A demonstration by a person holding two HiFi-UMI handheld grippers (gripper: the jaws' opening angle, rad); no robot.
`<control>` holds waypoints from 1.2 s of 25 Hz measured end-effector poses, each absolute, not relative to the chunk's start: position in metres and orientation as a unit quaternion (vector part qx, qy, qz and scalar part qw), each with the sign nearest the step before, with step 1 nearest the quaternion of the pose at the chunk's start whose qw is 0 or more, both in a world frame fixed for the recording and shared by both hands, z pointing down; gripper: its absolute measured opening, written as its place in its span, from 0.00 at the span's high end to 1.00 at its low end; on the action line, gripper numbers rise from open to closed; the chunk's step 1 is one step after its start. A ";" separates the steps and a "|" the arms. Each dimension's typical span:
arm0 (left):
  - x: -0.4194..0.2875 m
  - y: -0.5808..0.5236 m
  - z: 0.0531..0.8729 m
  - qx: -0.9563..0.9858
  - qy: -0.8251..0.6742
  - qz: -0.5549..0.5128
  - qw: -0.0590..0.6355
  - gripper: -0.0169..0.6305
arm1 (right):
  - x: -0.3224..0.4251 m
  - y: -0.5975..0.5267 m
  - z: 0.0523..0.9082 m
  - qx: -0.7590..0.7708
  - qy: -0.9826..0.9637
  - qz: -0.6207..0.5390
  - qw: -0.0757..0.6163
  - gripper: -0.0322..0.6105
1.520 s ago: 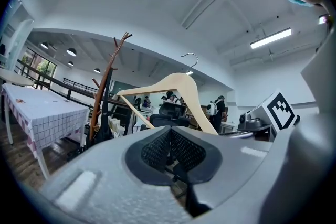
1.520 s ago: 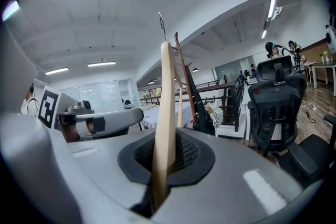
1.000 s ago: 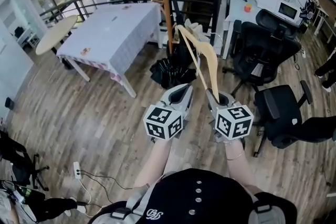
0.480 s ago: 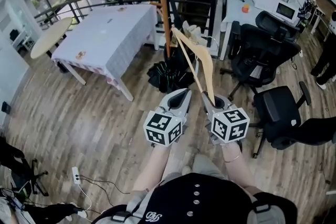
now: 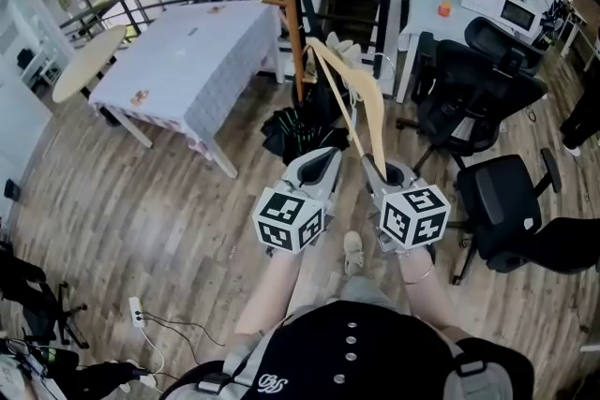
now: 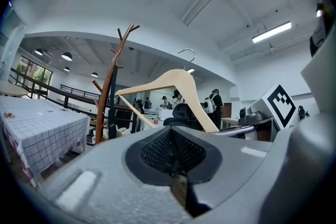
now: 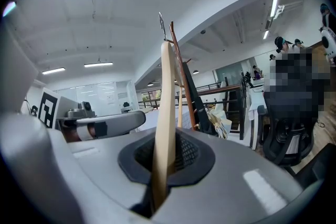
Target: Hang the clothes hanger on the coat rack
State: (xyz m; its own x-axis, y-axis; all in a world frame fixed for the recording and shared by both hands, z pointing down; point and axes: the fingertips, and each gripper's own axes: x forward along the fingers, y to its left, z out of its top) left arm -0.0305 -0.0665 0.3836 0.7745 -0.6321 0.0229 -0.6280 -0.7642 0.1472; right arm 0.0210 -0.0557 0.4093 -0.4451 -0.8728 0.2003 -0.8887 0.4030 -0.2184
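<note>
1. Head view: both grippers are held side by side in front of the person. The right gripper [image 5: 377, 171] pinches the lower end of the wooden hanger [image 5: 360, 104]. The hanger rises tilted from it toward the rack [image 5: 289, 14], and its upper end lies close to the pole. The left gripper [image 5: 326, 162] is just beside the right one and carries nothing. A table [image 5: 187, 51] stands left of the rack and an office chair [image 5: 480, 87] to its right.
2. Left gripper view: the jaws are pressed together with nothing between them. The hanger is seen side-on with its hook on top, to the right of the branched rack and apart from it.
3. Right gripper view: the jaws are clamped on the hanger's arm, which stands edge-on and upright. The rack's pole shows directly behind it.
</note>
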 end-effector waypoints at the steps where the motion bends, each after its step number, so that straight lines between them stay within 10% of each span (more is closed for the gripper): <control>1: -0.028 -0.073 0.383 0.940 -0.333 -0.014 0.073 0.97 | 0.022 -0.063 0.409 0.525 -0.838 0.147 0.026 0.95; 30: 0.031 -0.286 0.357 0.925 -0.376 -0.009 0.057 0.97 | 0.089 -0.280 0.380 0.508 -0.851 0.131 0.008 0.95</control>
